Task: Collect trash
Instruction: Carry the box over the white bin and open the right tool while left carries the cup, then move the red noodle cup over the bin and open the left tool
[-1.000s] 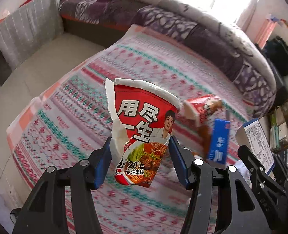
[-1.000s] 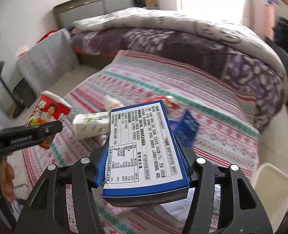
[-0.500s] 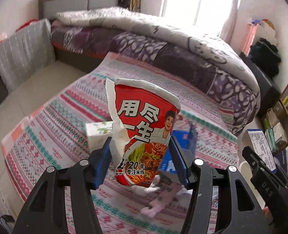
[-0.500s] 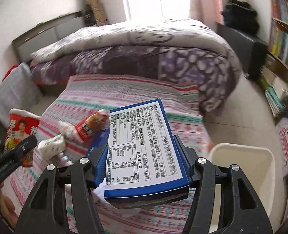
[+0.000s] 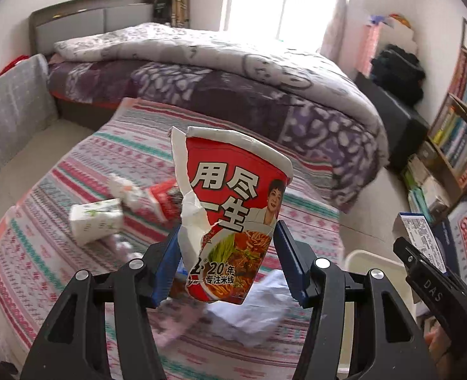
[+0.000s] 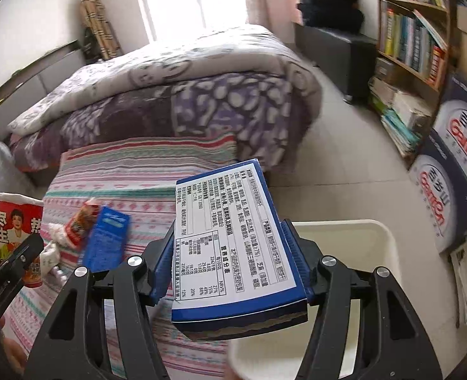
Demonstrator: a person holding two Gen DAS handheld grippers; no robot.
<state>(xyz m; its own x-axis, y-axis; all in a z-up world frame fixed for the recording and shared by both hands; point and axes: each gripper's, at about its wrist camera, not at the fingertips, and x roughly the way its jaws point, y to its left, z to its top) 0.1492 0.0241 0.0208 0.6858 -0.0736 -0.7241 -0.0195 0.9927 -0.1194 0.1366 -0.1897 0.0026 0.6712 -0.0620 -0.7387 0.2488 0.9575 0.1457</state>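
Observation:
My left gripper (image 5: 227, 253) is shut on a torn red instant-noodle cup (image 5: 233, 196), held upright above the striped sheet (image 5: 43, 253). In the right wrist view the same cup (image 6: 15, 218) and a left finger (image 6: 15, 262) show at the left edge. My right gripper (image 6: 230, 253) is shut on a blue box with a white nutrition label (image 6: 230, 221), tilted and hanging over the near corner of a cream bin (image 6: 375, 243). The left wrist view shows that bin's rim (image 5: 369, 259) and the box (image 5: 420, 231) at the right edge.
Trash lies on the striped sheet: a tissue pack (image 5: 95, 221), a red wrapper (image 5: 163, 196), a small blue box (image 6: 106, 237), crumpled white paper (image 5: 258, 310). A bed with a purple quilt (image 6: 170, 95) stands behind. A bookshelf (image 6: 413, 41) and cartons (image 6: 448, 190) line the right.
Both grippers have swung right across the sheet with their loads. The cream bin has come into view under the right gripper, and the blue box has tilted between the jaws.

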